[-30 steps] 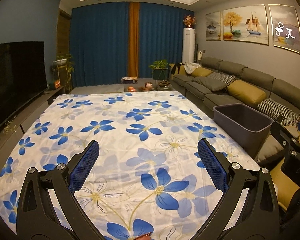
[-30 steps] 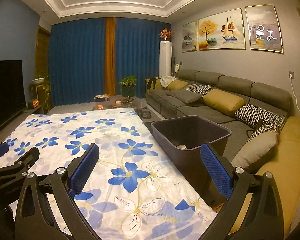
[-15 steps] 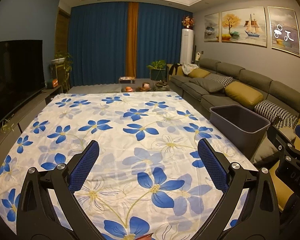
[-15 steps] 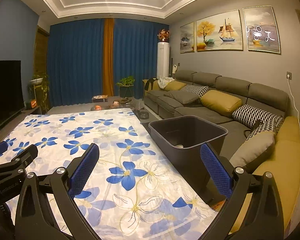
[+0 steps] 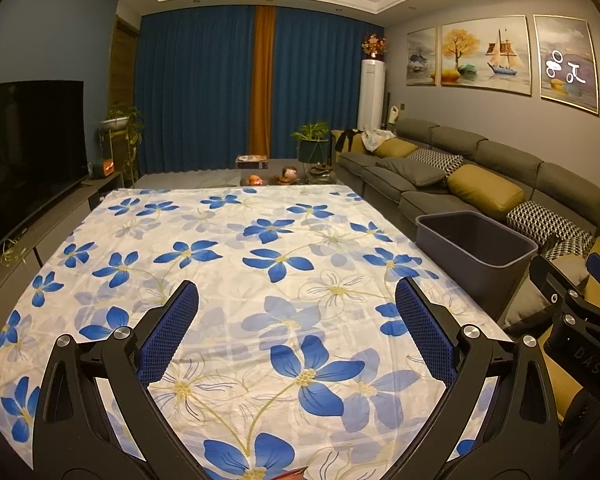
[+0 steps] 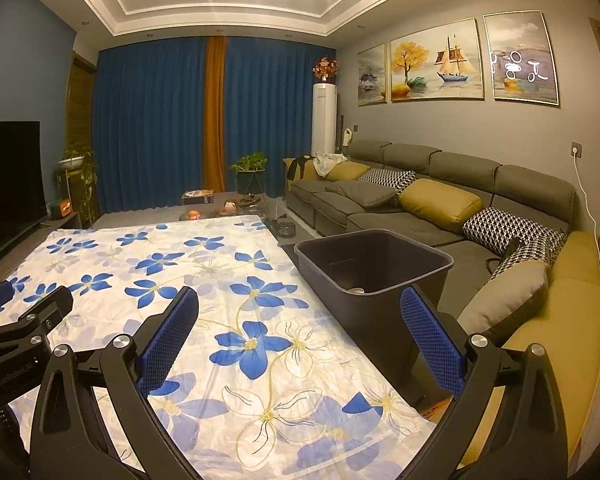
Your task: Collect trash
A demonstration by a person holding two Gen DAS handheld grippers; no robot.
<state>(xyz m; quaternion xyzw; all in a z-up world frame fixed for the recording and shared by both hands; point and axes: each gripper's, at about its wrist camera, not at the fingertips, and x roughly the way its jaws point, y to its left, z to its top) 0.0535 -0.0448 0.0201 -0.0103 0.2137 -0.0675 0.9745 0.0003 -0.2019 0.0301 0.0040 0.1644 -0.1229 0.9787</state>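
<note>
A dark grey bin (image 6: 374,268) (image 5: 476,244) stands off the right edge of the table, beside the sofa. A small pale item (image 6: 355,290) lies on its bottom. A white cloth with blue flowers (image 5: 236,280) (image 6: 204,292) covers the table, and no loose trash shows on it. My left gripper (image 5: 296,320) hovers open over the near part of the cloth, nothing between its fingers. Above the table's right near corner my right gripper (image 6: 300,324) is open and empty too, with its right finger (image 6: 432,340) in front of the bin. A red scrap (image 5: 292,473) peeks in at the bottom edge of the left wrist view.
A grey sofa (image 6: 440,208) with yellow and patterned cushions runs along the right wall. A television (image 5: 24,148) on a low cabinet lines the left side. A low table with small objects (image 5: 284,174) and potted plants stand beyond the far edge, before blue curtains.
Both views have drifted slightly: the bin sits a little lower and nearer the right gripper. Both grippers stay open and empty.
</note>
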